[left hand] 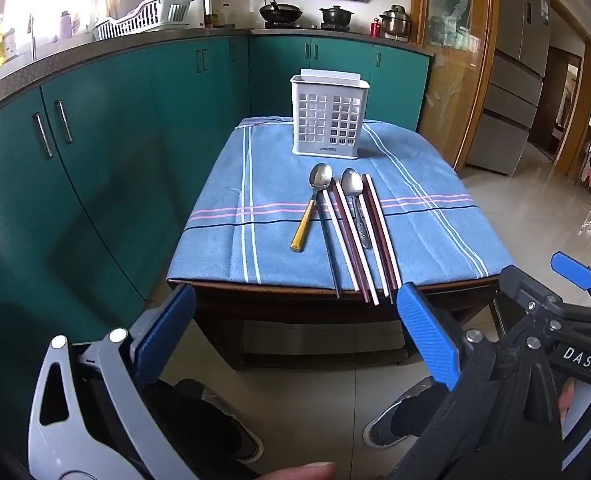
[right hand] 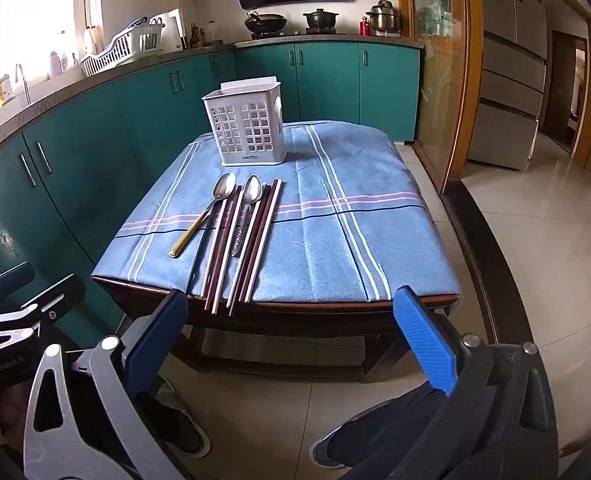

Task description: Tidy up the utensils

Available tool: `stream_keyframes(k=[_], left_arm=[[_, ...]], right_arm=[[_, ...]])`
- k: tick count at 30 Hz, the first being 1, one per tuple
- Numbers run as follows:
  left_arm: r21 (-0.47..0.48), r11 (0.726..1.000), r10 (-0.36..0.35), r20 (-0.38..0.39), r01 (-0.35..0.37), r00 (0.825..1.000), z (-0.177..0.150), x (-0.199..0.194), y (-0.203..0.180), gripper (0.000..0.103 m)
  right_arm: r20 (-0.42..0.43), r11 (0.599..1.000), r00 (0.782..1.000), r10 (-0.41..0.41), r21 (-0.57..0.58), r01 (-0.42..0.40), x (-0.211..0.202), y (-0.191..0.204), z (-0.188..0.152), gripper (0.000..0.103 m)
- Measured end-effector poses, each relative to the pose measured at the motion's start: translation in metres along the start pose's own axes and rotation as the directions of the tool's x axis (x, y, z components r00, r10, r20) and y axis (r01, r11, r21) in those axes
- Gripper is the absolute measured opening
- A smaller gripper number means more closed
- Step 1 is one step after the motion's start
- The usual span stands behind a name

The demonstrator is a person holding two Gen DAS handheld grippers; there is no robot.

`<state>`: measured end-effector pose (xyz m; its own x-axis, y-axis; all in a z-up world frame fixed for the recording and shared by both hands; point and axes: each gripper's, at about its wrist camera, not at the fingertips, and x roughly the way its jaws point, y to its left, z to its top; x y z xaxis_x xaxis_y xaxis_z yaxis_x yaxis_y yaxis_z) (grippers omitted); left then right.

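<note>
Both grippers, left (left hand: pixel 295 328) and right (right hand: pixel 291 332), gape empty; spoons (left hand: pixel 320 179), chopsticks (left hand: pixel 351 236) and holder (left hand: pixel 327 114) lie ahead on the desk (left hand: pixel 435 280).

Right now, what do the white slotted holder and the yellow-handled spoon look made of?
White slotted utensil holder: likely moulded plastic, matte, with a grid of square cut-outs. Yellow-handled spoon: shiny metal bowl, mirror-like reflections; the yellow handle could be plastic or coated, which cannot be told.

both grippers (left hand: pixel 295 320) (right hand: pixel 291 320) wide (jaws empty)
</note>
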<state>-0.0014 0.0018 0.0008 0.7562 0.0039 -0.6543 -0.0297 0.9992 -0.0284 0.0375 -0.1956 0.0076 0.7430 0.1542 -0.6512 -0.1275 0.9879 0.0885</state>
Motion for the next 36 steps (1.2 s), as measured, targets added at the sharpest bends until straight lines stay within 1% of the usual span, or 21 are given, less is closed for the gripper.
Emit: stream_keyframes(k=[20,36], left_arm=[[0.017,1.0,-0.004,-0.015,0.004,1.0,-0.0044,0.0055,-0.0075,0.1],[0.018,1.0,-0.009,-0.025,0.009,1.0,-0.0094,0.006,-0.0098,0.099]], right_arm=[[0.007,1.0,1.0,-0.005,0.011,0.005,-0.001,-0.0073,-0.0039,0.1],[-0.007,1.0,1.0,-0.003,0.01,0.003,0.0018,-0.008,-0.008,0.1]])
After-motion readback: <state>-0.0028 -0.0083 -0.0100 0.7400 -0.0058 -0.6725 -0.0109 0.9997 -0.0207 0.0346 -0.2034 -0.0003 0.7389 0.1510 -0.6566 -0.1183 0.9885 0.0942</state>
